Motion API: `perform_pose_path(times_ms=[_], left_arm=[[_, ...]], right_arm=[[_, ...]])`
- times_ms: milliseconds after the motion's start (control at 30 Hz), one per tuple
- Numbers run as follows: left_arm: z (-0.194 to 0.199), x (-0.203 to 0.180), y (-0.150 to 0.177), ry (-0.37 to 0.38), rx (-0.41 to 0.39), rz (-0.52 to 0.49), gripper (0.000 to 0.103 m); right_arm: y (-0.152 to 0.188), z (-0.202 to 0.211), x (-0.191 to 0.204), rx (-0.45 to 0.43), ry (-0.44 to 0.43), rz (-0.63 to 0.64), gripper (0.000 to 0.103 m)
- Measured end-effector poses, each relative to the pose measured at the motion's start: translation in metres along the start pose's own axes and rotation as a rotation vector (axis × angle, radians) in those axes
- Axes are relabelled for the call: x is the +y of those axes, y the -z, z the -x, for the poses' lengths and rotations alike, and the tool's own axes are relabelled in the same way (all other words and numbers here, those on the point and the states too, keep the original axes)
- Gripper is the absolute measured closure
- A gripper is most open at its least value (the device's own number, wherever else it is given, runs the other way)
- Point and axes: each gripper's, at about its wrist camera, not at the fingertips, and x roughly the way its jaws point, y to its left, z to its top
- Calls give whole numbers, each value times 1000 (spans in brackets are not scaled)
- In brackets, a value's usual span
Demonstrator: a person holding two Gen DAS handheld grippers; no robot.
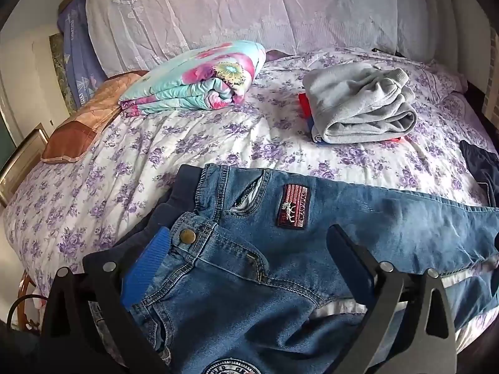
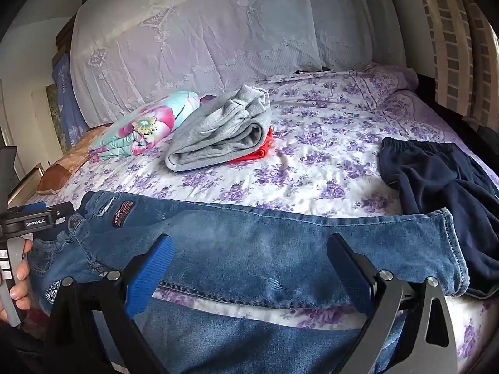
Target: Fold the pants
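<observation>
Bed with purple-floral quilt, lavender headboard cover, white wall, daylight.

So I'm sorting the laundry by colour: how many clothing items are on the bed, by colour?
Blue denim: 1, the jeans
Grey: 1, the folded grey garment
Red: 1, the red garment under the grey one
Dark navy: 1, the navy garment
Total: 4, not counting the floral quilt.
</observation>
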Motion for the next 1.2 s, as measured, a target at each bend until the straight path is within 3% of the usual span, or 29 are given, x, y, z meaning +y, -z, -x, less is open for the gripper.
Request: perform_pose_path(times_ms=[1200], left_arm=[[-3, 7, 2, 15, 19, 12, 5]], right_arm=[[0, 3, 9, 11, 20, 32, 4]])
